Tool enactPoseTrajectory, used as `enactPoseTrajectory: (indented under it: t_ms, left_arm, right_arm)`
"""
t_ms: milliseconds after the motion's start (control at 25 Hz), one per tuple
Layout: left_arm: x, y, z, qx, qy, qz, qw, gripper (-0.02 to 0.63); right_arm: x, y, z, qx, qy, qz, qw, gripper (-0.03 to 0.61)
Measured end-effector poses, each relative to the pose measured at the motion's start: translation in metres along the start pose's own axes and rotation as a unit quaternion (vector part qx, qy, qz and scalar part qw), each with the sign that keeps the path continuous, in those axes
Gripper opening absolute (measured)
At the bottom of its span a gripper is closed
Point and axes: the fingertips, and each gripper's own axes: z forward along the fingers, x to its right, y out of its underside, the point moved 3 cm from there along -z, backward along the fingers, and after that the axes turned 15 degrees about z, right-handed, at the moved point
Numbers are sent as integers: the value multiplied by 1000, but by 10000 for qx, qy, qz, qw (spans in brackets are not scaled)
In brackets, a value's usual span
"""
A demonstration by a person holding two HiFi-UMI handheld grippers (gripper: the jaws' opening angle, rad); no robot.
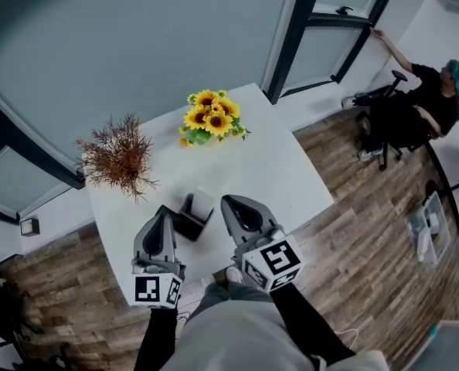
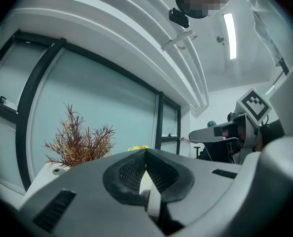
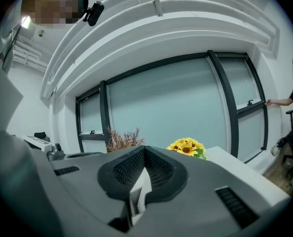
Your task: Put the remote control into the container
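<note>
A small black container [image 1: 185, 222] stands on the white table [image 1: 283, 168] near its front edge, with a pale upright piece [image 1: 203, 204] at its far side. I cannot make out a remote control in any view. My left gripper [image 1: 164, 214] hangs just left of the container, and its jaws [image 2: 146, 152] meet at the tip with nothing between them. On the container's right is my right gripper [image 1: 228, 201], whose jaws [image 3: 144, 148] are also shut and empty. Both gripper views look level across the table toward the windows.
A sunflower bunch [image 1: 212, 117] stands at the table's far side and a dried brown plant [image 1: 119, 154] at its left. Glass walls with dark frames run behind the table. A seated person [image 1: 423, 103] is at the far right on the wooden floor.
</note>
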Motion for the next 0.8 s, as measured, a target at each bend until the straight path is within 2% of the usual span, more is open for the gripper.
enactPoseTrajectory:
  t_ms: [800]
  left_arm:
    - [6,-8,-10,61,1,-13,10000,8]
  right_arm:
    - [-13,3,1,-75,-81,-148,9998,3]
